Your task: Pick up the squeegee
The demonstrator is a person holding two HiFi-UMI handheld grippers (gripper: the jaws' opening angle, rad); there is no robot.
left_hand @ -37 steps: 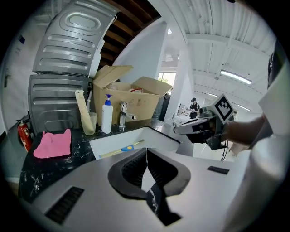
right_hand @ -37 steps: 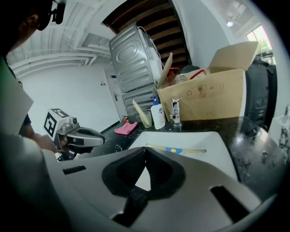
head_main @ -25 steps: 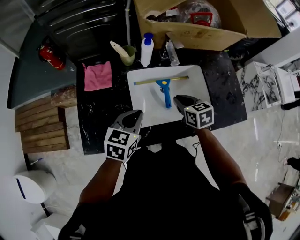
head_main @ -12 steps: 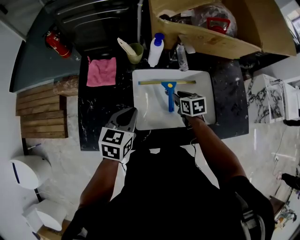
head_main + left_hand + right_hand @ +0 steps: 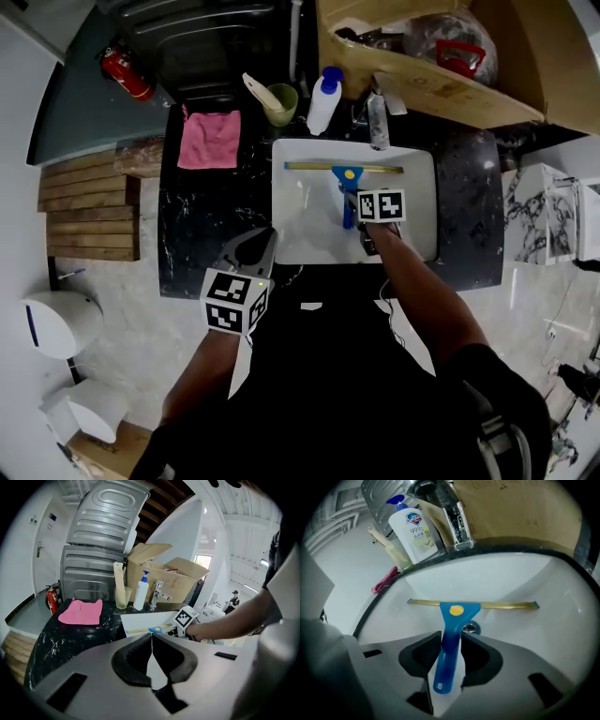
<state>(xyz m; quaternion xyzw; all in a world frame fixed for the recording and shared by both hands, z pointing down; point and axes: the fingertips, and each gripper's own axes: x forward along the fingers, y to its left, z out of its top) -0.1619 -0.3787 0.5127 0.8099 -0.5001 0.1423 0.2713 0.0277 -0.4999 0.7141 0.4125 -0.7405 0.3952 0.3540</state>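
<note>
Right gripper view looks down into a white sink [image 5: 534,581], where the right tongs [image 5: 451,639] stand open. Their jaws have just been opening, and the blue handle of the squeegee [image 5: 458,610] runs between the two dark pads. The pads sit close on either side of the handle; whether they touch it cannot be told. The squeegee lies flat on the sink floor, its yellowish blade crosswise just beyond the tips of these tongs and its handle end reaching back toward their body. A drain [image 5: 469,629] shows just past the right pad, beside the handle. Farther ahead of these tongs, at the sink's far rim, stand a faucet [image 5: 452,517] and a white soap bottle [image 5: 413,531] with a blue pump. In the left gripper view the left tongs [image 5: 151,637] are closed, tips together, near the front edge of the black marbled desk [image 5: 56,634]. Ahead and to their left lies a pink cloth [image 5: 80,612]. Straight ahead stands a cup [image 5: 121,595], with a cardboard box [image 5: 176,581] beyond it.
</note>
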